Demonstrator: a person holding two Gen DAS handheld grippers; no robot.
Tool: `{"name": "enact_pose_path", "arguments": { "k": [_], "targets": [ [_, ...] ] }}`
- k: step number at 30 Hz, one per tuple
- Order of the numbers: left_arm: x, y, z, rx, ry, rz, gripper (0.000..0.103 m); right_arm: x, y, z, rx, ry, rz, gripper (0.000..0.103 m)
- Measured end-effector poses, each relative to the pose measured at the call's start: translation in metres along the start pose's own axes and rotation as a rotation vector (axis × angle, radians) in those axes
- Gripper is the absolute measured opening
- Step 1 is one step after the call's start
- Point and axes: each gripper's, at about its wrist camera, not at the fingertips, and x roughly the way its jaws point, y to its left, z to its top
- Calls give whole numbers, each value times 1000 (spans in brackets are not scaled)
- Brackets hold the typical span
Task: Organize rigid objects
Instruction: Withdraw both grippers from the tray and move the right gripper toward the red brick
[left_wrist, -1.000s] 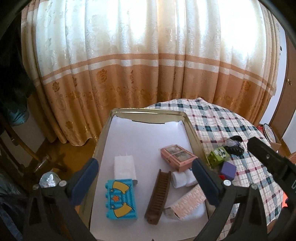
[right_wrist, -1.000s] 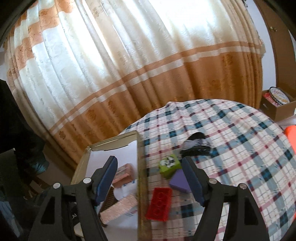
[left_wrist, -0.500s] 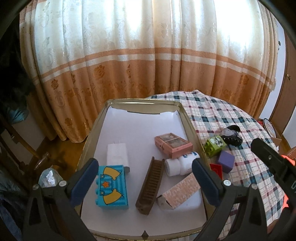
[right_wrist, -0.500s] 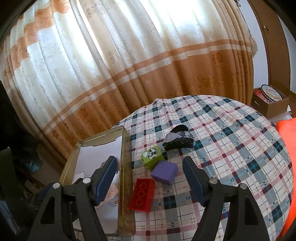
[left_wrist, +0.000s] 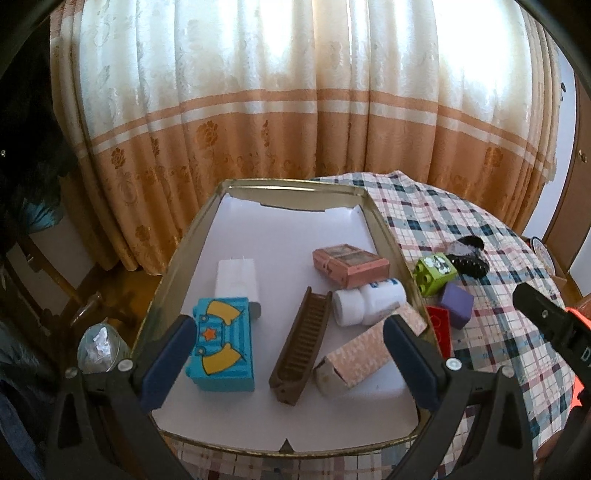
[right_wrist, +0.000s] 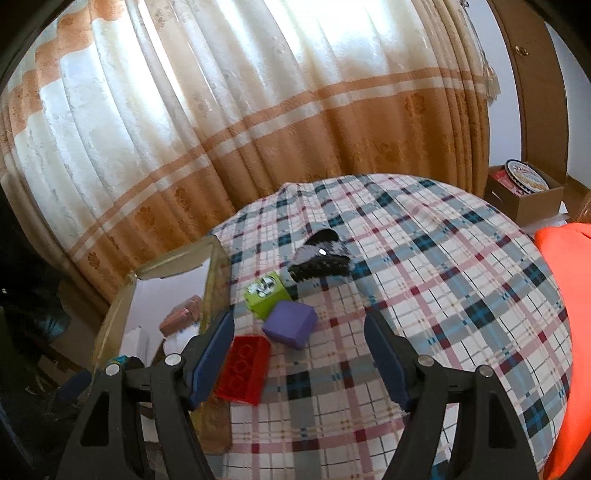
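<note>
A gold-rimmed tray (left_wrist: 388, 236) with a white liner holds a blue toy block (left_wrist: 223, 349), a white charger (left_wrist: 236, 278), a brown comb (left_wrist: 301, 345), a white bottle (left_wrist: 367, 301), a pink box (left_wrist: 351, 264) and a pink patterned box (left_wrist: 364, 354). My left gripper (left_wrist: 288, 360) is open and empty above the tray's near end. On the plaid cloth to the tray's right lie a red brick (right_wrist: 243, 367), a purple cube (right_wrist: 291, 325), a green brick (right_wrist: 267, 293) and a black hair clip (right_wrist: 319, 260). My right gripper (right_wrist: 299, 356) is open and empty above the red brick and purple cube.
The round table (right_wrist: 443, 280) has a plaid cloth. A peach and cream curtain (left_wrist: 295, 110) hangs behind it. A cardboard box with a cookie tin (right_wrist: 524, 188) stands at the far right. An orange item (right_wrist: 565, 295) lies at the right edge. A wooden chair (left_wrist: 55, 288) stands left of the tray.
Both grippers have pulled back and risen, so more of the tray and the table shows. The objects have not moved. Both grippers stay open.
</note>
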Motion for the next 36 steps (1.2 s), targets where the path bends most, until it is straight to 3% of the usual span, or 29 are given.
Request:
{"name": "enact_pose_path", "arguments": {
  "k": [11,24,36],
  "targets": [
    [-7,-7,-12,38,-8,-4,102,15,-1,-12,-40,83,4,75],
    [-12,15,-6,-19,-22,21,102,59,18,-20,-110,228,49,75],
    [-9,16,-6,-36,-4,6,102,60,8,-19,-153,243,-81,81]
  ]
}}
